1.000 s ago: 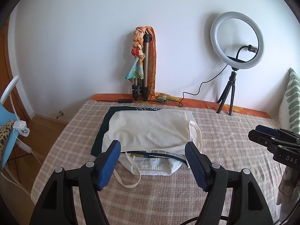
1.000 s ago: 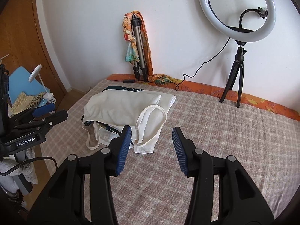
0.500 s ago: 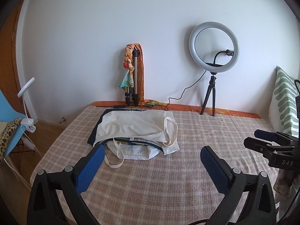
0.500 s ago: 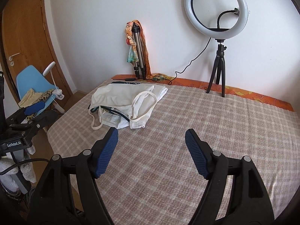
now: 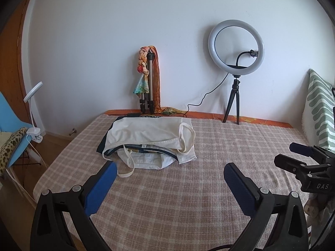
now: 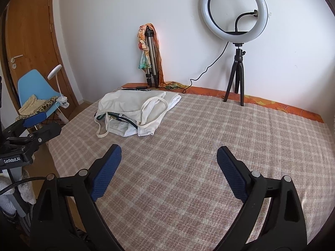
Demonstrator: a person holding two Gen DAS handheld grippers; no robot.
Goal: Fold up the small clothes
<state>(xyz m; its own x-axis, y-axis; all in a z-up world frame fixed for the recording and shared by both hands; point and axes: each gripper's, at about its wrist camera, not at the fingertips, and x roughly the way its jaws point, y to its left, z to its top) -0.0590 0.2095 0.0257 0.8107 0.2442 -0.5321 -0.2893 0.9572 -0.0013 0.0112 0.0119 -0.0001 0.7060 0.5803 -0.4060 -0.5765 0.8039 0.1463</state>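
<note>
Folded clothes [image 5: 150, 140] stacked at far left of bed [image 5: 188, 198], loose strap trailing. Left hand-held gripper [image 5: 167, 179] released, empty; right hand-held gripper [image 6: 168, 163] opening, nothing between. Fold judged done, unless more garments follow.

A room in a home, most likely a bedroom. A bed [image 6: 219, 129] covered with a checked blanket is set against a plain white wall [image 5: 104, 41], and a patterned pillow [image 5: 318, 113] is seen at one end. A wooden door [image 6: 31, 37] with a handle is located at the side, with a blue chair [image 6: 33, 85] draped in cloth and fitted with a clip-on lamp [image 6: 57, 83] before it. A ring light [image 6: 234, 12] on a small tripod and a folded tripod [image 6: 151, 58] wrapped in a scarf are placed by the wall.
</note>
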